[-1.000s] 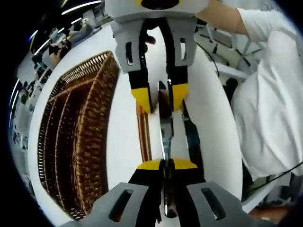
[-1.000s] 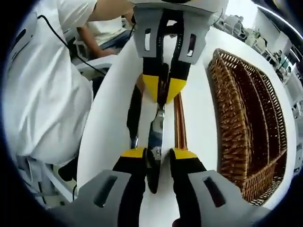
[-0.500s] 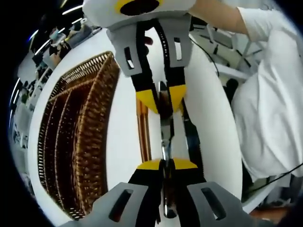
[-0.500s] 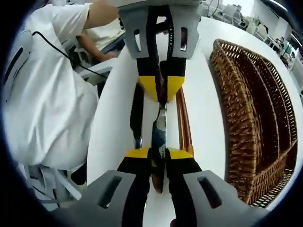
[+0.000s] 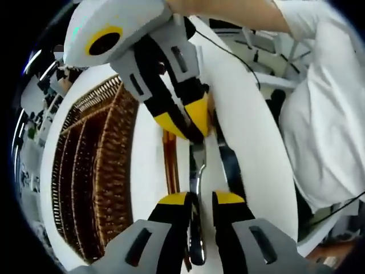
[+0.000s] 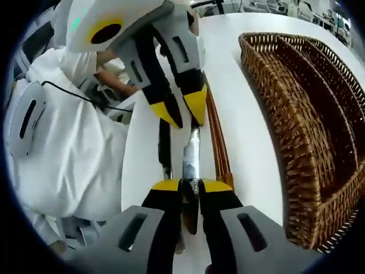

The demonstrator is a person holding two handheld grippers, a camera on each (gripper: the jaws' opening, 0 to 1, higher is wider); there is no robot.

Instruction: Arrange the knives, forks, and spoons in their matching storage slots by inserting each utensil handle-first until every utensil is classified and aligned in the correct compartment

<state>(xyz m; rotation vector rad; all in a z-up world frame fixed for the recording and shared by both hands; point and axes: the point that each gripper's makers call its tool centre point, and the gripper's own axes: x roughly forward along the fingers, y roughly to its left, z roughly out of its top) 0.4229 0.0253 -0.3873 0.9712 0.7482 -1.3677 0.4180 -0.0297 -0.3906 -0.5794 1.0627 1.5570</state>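
In the left gripper view, the left gripper [image 5: 201,200] has its jaws a little apart with the shiny stem of a knife [image 5: 197,171] running between the yellow tips; whether they press it I cannot tell. The knife lies on the white table [image 5: 251,142], its long axis in line with the jaws, stretching to the far end where the right gripper [image 5: 189,124] comes down on it at a slant. Just left of the knife lies a copper-coloured utensil [image 5: 169,165], and just right a dark-handled utensil [image 5: 229,165], both parallel to it. The wicker tray [image 5: 94,171] sits further left, its long slots running the same way, so the knife would have to go sideways over the copper piece. In the right gripper view, the right gripper [image 6: 191,189] is closed tight on the knife [image 6: 191,157], whose blade runs away toward the left gripper [image 6: 182,111]. The copper-coloured utensil [image 6: 217,137] lies just right of it, the dark-handled utensil [image 6: 165,145] just left, and the wicker tray [image 6: 296,120] well to the right. A person in white [image 6: 63,154] stands at the left.
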